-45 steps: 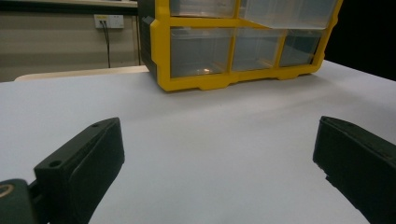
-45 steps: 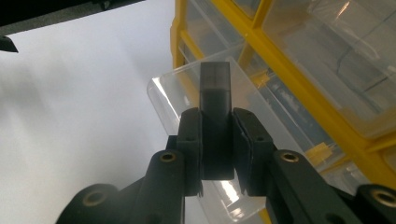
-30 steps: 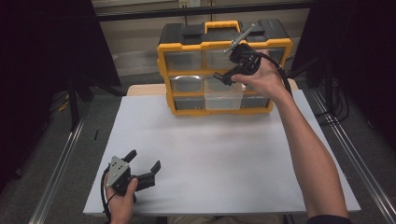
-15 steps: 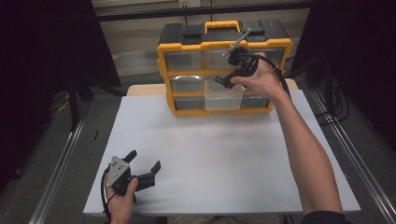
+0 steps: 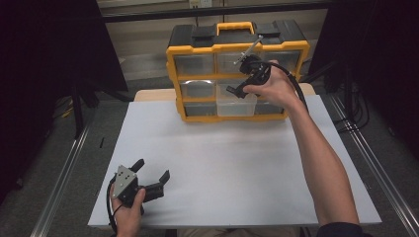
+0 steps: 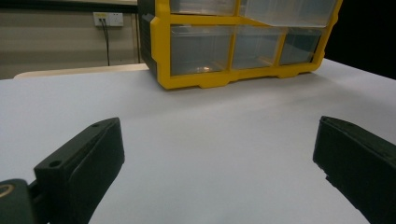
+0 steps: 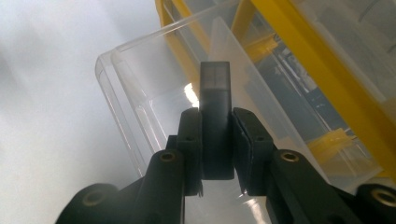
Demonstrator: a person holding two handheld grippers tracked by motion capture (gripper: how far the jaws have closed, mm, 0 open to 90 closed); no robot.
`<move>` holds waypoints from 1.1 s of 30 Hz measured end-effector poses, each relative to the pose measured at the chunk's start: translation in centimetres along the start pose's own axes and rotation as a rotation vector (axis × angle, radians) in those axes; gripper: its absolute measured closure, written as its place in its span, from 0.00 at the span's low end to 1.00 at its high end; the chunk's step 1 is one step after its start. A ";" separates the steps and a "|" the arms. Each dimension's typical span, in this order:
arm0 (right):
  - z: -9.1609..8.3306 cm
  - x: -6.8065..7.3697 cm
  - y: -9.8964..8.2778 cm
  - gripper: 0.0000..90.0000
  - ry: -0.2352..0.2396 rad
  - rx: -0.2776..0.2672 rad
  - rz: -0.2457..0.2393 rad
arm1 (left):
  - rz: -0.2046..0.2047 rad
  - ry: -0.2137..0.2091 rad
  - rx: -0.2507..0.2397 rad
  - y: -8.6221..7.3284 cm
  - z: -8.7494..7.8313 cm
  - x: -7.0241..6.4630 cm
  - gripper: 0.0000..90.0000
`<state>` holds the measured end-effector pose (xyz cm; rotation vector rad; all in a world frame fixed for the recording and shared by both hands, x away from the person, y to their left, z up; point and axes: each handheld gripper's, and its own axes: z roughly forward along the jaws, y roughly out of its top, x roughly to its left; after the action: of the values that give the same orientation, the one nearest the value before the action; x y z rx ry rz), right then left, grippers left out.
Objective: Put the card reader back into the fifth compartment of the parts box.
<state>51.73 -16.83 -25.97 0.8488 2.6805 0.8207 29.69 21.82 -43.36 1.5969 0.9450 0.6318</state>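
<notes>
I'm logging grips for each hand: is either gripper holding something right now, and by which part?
The right gripper is shut on a small dark grey block, clamped by its lower sides, above the pulled-out clear drawer. The left gripper is open, holding nothing.

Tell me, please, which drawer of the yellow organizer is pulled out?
The clear middle drawer in the organizer's bottom row; it juts forward while the others sit flush.
</notes>
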 end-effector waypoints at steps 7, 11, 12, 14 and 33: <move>0.5 0.0 -0.1 0.82 0.003 0.016 0.008 | -0.005 -0.001 -0.002 0.0 0.0 0.0 0.02; 0.8 -0.1 -0.3 0.81 0.003 0.023 0.018 | -0.001 -0.001 0.001 0.0 0.0 0.0 0.02; 0.9 -0.1 -0.3 0.81 0.000 0.023 0.022 | -0.001 -0.001 0.001 0.0 0.0 0.0 0.02; 0.8 -0.2 -0.4 0.71 -0.005 0.008 0.026 | 0.000 0.000 0.001 0.0 0.0 0.0 0.02; -0.8 -0.5 -1.5 0.15 -0.104 -0.142 0.129 | 0.001 0.011 0.004 0.0 0.1 0.0 0.02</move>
<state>51.15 -18.52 -26.15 1.0081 2.4658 0.9548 29.76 21.81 -43.35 1.5992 0.9544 0.6395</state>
